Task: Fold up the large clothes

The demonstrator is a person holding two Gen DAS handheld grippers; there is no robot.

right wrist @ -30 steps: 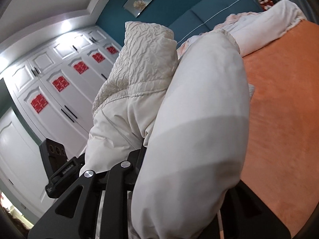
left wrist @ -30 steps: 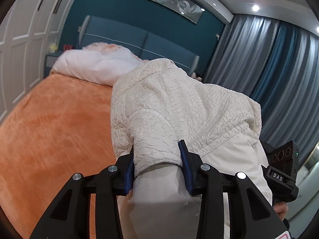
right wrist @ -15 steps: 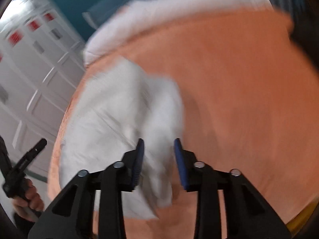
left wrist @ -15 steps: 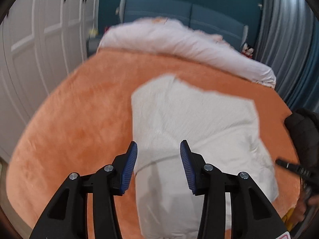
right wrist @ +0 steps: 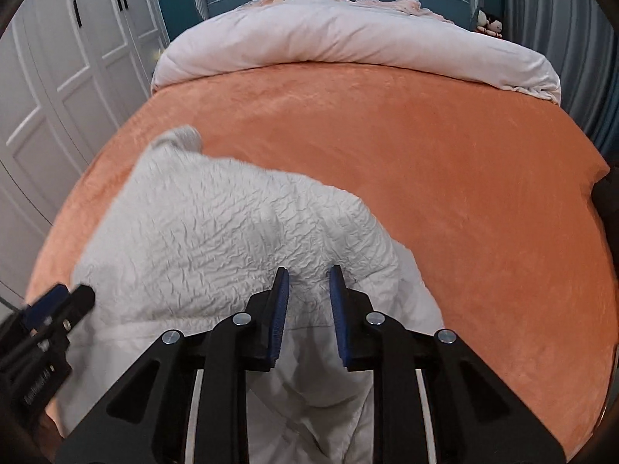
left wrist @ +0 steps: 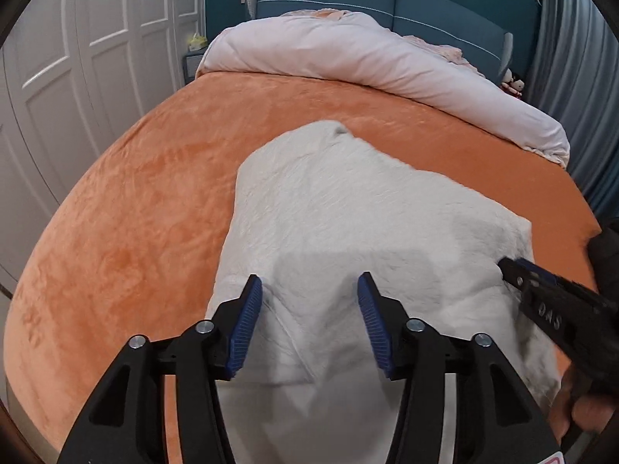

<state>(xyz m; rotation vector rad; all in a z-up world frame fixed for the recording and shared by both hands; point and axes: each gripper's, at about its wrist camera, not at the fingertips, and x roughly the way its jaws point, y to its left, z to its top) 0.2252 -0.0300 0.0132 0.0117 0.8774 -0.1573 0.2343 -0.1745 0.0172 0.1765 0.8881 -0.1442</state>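
We see the cream, crinkle-textured garment (left wrist: 348, 232) lying in a puffy heap on the orange bed (left wrist: 135, 212), directly ahead of and beneath both claws. Our left claw (left wrist: 309, 290) gapes wide with nothing between its pads; our right claw (right wrist: 308, 280) stands narrowly parted over a fold, gripping nothing.
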